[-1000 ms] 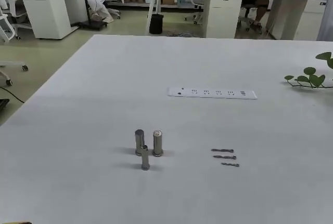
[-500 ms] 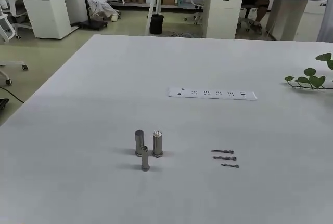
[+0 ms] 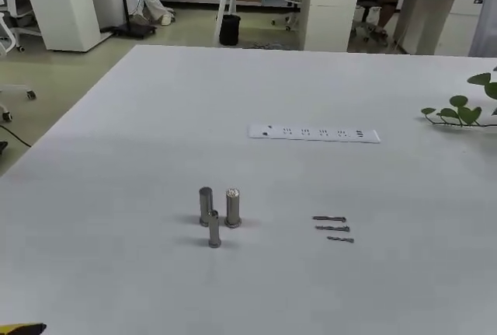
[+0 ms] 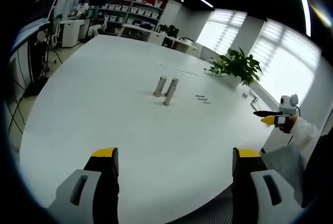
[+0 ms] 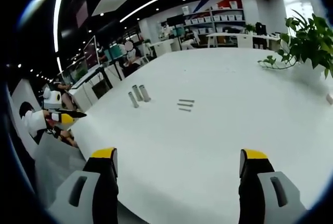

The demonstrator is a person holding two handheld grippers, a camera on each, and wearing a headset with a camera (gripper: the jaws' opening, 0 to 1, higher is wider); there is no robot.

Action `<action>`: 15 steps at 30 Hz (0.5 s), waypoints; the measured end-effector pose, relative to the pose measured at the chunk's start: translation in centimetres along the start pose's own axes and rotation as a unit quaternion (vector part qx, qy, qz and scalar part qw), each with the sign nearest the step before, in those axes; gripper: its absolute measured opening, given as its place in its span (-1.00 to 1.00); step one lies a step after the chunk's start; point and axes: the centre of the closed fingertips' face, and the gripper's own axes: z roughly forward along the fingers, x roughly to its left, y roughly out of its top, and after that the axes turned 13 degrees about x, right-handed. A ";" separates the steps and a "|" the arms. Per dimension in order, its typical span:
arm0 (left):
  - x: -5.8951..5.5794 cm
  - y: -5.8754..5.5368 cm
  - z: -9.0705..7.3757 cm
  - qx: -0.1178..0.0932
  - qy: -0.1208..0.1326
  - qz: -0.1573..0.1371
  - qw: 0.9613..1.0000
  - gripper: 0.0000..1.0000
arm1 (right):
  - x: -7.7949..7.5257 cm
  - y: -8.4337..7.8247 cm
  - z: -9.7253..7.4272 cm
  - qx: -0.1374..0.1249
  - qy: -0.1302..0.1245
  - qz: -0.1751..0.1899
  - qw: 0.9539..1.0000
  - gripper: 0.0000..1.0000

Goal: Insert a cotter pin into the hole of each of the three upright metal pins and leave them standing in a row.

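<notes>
Head view shows cylindrical metal pins [image 3: 214,222]; left gripper [image 4: 175,154] and right gripper [image 5: 178,154] fingers [image 4: 104,177] apart.

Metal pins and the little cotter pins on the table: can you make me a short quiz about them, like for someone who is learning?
1. True or false: all three metal pins stand upright on the table.
2. In the head view, where do the cotter pins lie? A: flat on the table, to the right of the metal pins. B: pushed through the holes of the metal pins. C: stacked on top of the metal pins.
3. Fill in the word: the left tongs and the right tongs both hold nothing and are ____.

Key: 1 true; 2 A; 3 open.
</notes>
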 end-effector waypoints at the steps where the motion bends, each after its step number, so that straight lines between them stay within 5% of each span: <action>1: 0.1 0.0 0.0 -0.001 0.000 0.000 1.000 0.78 | 0.0 -0.1 -0.1 0.000 0.000 0.001 1.000 0.92; 15: 0.7 2.1 0.9 -0.001 -0.005 0.017 1.000 0.57 | -0.4 -0.2 -0.8 -0.005 -0.011 0.009 1.000 0.91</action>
